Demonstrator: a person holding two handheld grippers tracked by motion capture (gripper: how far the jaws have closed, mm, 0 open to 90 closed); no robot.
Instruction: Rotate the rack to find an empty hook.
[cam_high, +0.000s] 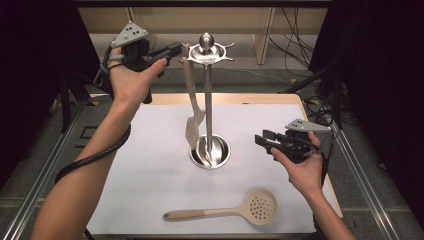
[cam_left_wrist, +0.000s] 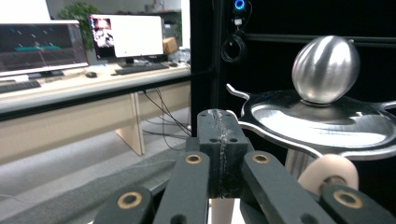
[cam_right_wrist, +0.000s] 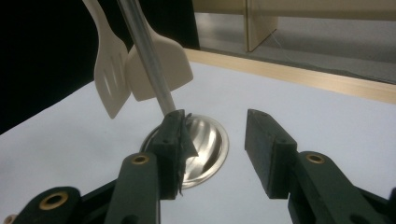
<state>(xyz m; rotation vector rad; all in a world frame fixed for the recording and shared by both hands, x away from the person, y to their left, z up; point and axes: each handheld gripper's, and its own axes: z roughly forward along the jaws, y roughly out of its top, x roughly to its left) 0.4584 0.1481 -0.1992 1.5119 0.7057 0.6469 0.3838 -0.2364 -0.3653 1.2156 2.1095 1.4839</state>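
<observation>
A steel utensil stand (cam_high: 208, 100) rises from a round base (cam_high: 227, 150) at the middle of the white mat. A cream slotted spatula (cam_high: 192, 127) hangs from its hooked top disc (cam_left_wrist: 322, 121). In the right gripper view a second, solid spatula (cam_right_wrist: 161, 65) hangs beside the slotted spatula (cam_right_wrist: 109, 70). My left gripper (cam_high: 176, 50) is held high with its tips beside the top of the spatula handle; its jaws are pressed together (cam_left_wrist: 219, 126), and a cream handle end (cam_left_wrist: 327, 170) sits just to their right. My right gripper (cam_high: 260, 142) hovers open to the right of the base (cam_right_wrist: 210, 140), nothing between its jaws (cam_right_wrist: 217, 123).
A cream skimmer spoon (cam_high: 260, 205) lies flat near the front edge of the mat (cam_high: 150, 150), its handle pointing left. The wooden table edge runs along the back and right. Desks with monitors (cam_left_wrist: 126, 35) stand beyond the table.
</observation>
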